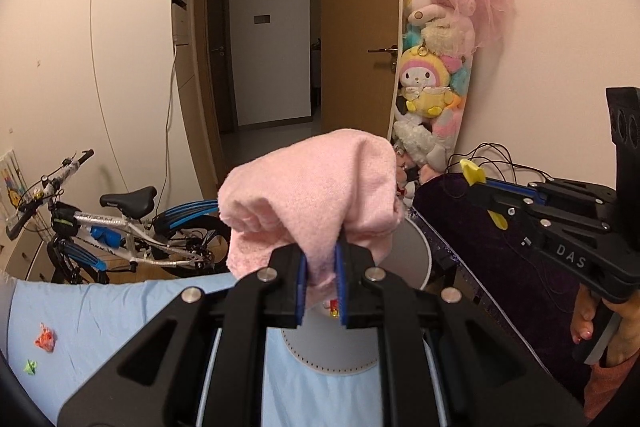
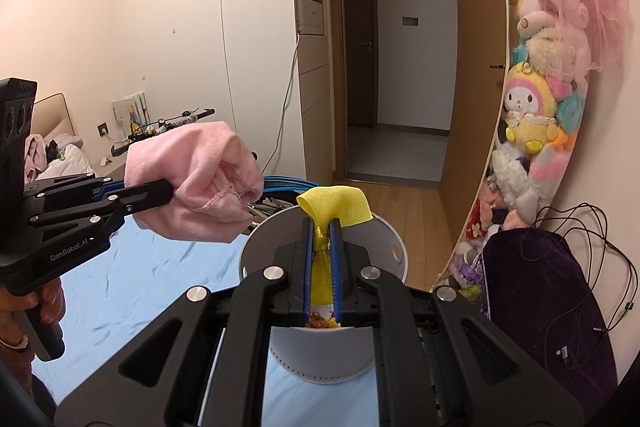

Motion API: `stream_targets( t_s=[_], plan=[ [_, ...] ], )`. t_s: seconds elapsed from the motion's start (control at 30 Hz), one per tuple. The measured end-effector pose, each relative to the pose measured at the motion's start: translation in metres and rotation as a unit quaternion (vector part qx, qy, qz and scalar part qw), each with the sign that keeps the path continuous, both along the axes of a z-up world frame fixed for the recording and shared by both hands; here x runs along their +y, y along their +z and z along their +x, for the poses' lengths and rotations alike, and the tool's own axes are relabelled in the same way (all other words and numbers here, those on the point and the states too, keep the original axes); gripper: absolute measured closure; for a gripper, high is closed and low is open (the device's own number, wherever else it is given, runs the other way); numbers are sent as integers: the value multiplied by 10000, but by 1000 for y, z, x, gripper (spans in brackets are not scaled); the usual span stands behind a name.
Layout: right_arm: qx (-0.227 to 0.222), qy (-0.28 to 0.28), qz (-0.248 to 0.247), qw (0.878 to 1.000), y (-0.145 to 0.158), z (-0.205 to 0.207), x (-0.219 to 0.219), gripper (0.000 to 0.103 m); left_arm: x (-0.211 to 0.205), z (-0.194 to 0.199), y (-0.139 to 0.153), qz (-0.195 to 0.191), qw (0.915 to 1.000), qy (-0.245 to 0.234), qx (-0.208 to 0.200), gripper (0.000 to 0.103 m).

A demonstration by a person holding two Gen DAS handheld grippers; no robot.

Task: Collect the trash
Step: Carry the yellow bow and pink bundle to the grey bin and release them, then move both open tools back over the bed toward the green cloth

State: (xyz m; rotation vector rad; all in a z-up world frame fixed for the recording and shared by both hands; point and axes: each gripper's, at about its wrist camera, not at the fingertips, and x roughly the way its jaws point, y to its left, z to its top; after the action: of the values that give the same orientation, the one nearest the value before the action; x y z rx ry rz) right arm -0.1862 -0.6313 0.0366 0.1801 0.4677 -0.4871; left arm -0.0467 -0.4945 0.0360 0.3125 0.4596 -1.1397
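My left gripper (image 1: 321, 269) is shut on a pink cloth (image 1: 312, 203) and holds it above the white round trash bin (image 1: 412, 251); the cloth also shows in the right wrist view (image 2: 192, 179). My right gripper (image 2: 324, 239) is shut on a yellow cloth (image 2: 334, 207), held over the bin's open mouth (image 2: 384, 247). Colourful scraps (image 2: 320, 323) lie inside the bin. Two scraps, one orange (image 1: 45, 337) and one green (image 1: 31, 366), lie on the light blue sheet (image 1: 100, 315) at left.
A child's bicycle (image 1: 120, 223) stands by the wall at left. A hanging bag of plush toys (image 1: 432, 67) is at right beside an open doorway (image 1: 272, 27). A dark purple bag (image 2: 548, 291) with cables sits to the right of the bin.
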Motion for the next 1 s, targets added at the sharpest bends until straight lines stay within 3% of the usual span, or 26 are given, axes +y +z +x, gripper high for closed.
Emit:
stream_targets(
  t_s=[0.4,0.43,0.5,0.53,0.57,0.6,0.63,0.67,0.73,1.0],
  plan=[
    [-81,83,457,9989,14,31,-42,95,-42,17,8,190,9997,-130,105,87],
    [-93,89,517,9986,14,34,-43,93,-46,18,7,235,9996,-125,97,82],
    [-40,90,612,9981,12,40,-50,92,-50,18,5,237,9997,-90,15,57],
    [-13,78,621,9980,11,42,-52,92,-52,19,5,204,9998,-61,-25,37],
    [15,50,632,9980,10,44,-55,91,-52,19,4,157,9999,-27,-46,31],
    [39,40,651,9979,8,46,-56,89,-52,20,3,154,9999,-25,-34,31],
    [68,38,674,9977,7,47,-58,81,-53,22,1,180,9998,-23,0,31],
    [110,7,682,9976,4,49,-59,66,-53,24,0,183,9998,-1,30,31],
    [164,-33,649,9978,1,51,-59,52,-51,27,-3,203,9998,32,72,31],
    [256,99,536,9982,-3,61,-39,51,-21,47,-17,284,9988,358,197,30]
  ],
)
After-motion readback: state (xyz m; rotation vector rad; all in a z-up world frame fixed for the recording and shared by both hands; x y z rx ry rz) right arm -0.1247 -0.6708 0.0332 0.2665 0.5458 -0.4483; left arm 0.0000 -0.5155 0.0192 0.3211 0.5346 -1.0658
